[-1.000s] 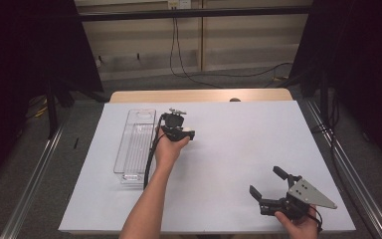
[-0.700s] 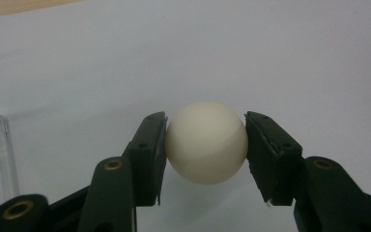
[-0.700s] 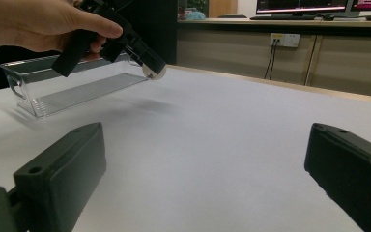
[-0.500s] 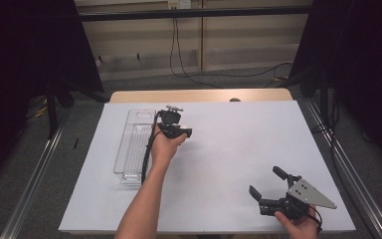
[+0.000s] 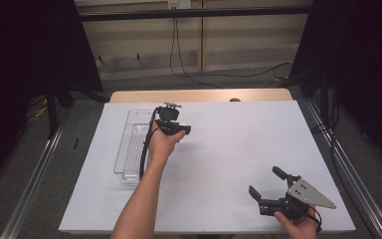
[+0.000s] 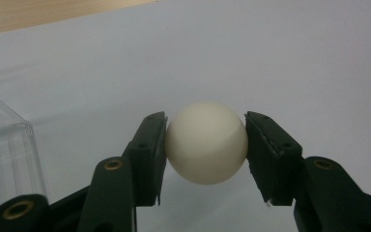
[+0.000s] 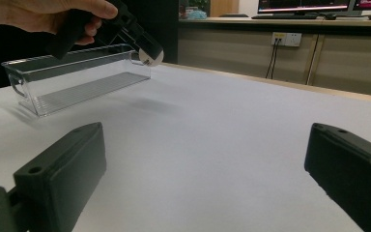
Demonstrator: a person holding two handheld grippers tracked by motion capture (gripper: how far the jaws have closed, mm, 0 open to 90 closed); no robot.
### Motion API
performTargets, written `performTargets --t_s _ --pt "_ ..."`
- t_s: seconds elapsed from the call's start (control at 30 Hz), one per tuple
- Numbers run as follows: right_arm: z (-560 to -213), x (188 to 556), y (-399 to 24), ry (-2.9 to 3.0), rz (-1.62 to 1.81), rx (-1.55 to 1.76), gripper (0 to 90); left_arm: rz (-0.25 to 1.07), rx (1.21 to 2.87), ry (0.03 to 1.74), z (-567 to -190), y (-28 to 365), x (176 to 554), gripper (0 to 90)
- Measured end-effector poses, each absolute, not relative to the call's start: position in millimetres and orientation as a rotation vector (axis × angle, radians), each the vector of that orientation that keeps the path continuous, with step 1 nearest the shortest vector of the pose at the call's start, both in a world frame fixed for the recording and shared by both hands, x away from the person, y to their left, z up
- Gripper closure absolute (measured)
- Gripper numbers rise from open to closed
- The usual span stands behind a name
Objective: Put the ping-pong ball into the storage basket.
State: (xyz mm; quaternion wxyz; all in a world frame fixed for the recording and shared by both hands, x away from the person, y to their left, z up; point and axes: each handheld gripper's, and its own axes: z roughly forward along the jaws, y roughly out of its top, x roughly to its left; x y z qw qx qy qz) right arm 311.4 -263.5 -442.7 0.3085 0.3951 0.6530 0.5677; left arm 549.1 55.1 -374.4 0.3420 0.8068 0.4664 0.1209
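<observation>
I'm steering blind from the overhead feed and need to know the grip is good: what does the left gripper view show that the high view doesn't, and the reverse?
Left gripper view alone: the white ball pinched between both black pads, lifted above the white table.

High view alone: the right gripper near the table's front right, jaws wide apart with nothing between them, and the person's left forearm.

Shared: the clear plastic bin, seen at the left edge of the left gripper view, and the left gripper itself.
</observation>
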Motion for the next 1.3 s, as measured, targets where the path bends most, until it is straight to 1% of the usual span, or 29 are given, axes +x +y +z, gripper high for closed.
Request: performTargets --t_s 1.3 --pt "-442.7 311.9 -263.0 1.73 1.507 1.041 0.8 0.292 2.091 1.233 -347.8 66.0 550.6 51.2"
